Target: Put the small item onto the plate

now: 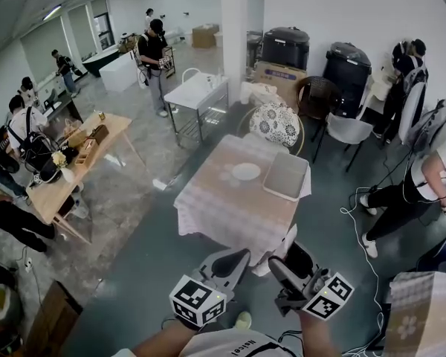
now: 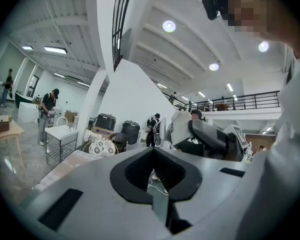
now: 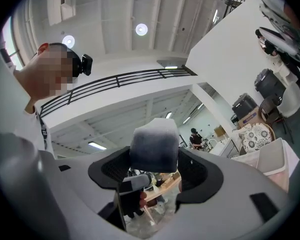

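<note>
Step in hand: I judged this to be the carry. The small grey-white block (image 3: 155, 143) was in the right gripper (image 3: 155, 170) and not yet over the plate (image 1: 246, 171).
Right gripper: its jaws were parted only by the block's width, with one dark pad pressed on each side. The block's top rose clear above the pads.
Left gripper (image 2: 155, 173): its jaws were drawn together at the tips with nothing in the hollow between them. It hung low, just beside the right gripper.
Block relative to gripper: it sat squarely between the right jaws, not skewed as far as I could tell.
Plate relative to gripper: it lay ahead of the right gripper and well apart from it, slightly to its left, on the checked tablecloth (image 1: 227, 210). A grey tray (image 1: 286, 175) sat just to the plate's right.
How to do it well: I would have kept the squeeze steady and tipped the jaws down from their upward tilt. I would then have brought the block over the plate's middle, lowered it near the surface, and only then eased the jaws apart.
Risk: the block looked soft, so a hard squeeze might have made it spring out on release. Drifting right would have put it over the tray.
</note>
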Motion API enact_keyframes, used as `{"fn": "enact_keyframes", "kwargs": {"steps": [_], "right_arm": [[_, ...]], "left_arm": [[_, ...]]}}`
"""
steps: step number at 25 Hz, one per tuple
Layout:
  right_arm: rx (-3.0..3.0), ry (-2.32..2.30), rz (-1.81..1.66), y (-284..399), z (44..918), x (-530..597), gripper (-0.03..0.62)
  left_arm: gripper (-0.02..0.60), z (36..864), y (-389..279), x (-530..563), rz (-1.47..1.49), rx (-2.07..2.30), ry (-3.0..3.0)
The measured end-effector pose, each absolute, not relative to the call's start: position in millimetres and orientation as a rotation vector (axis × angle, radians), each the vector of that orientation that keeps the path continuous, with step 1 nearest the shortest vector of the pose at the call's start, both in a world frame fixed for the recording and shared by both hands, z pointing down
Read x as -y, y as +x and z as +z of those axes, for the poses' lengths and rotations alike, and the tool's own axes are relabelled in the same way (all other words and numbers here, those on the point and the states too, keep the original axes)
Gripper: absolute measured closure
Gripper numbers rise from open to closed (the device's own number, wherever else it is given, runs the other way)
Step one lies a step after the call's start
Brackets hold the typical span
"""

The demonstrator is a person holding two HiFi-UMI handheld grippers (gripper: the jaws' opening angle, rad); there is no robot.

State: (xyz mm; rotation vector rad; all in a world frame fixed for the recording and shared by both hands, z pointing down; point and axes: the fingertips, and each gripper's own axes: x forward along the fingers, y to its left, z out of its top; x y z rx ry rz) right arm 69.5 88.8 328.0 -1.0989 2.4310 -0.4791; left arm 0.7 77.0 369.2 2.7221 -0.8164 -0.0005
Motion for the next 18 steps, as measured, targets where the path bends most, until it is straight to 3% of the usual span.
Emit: {"fn": "enact_keyframes", "kwargs": {"steps": [18], "right_arm": [[-2.462,-0.999,-0.549,84,341,-69,0.284]], "left_arm": [[0.577,378,5,-61,0.013,0.972,2.673]]}}
